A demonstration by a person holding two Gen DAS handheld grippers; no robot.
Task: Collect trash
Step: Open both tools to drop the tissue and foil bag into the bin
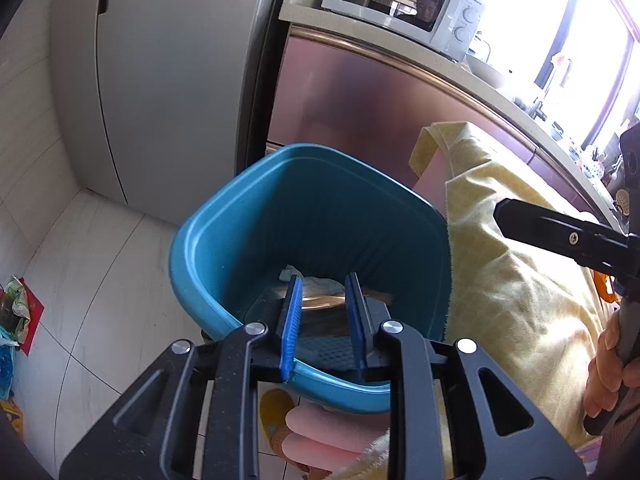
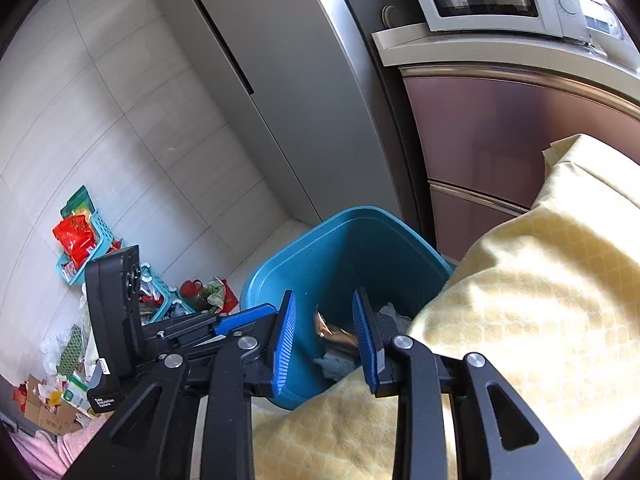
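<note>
A teal trash bin stands on the floor beside a table draped in a yellow cloth. Inside lie a shiny brown wrapper and crumpled grey-white paper. My left gripper is open and empty, its blue fingers over the bin's near rim. In the right wrist view the bin sits ahead, with the wrapper and paper inside. My right gripper is open and empty above the bin's edge. The left gripper's body shows at the left.
A grey fridge stands behind the bin, with a pink cabinet and white microwave to its right. Teal baskets with red packets, bags and cardboard clutter the floor along the tiled wall. A slipper lies under the table.
</note>
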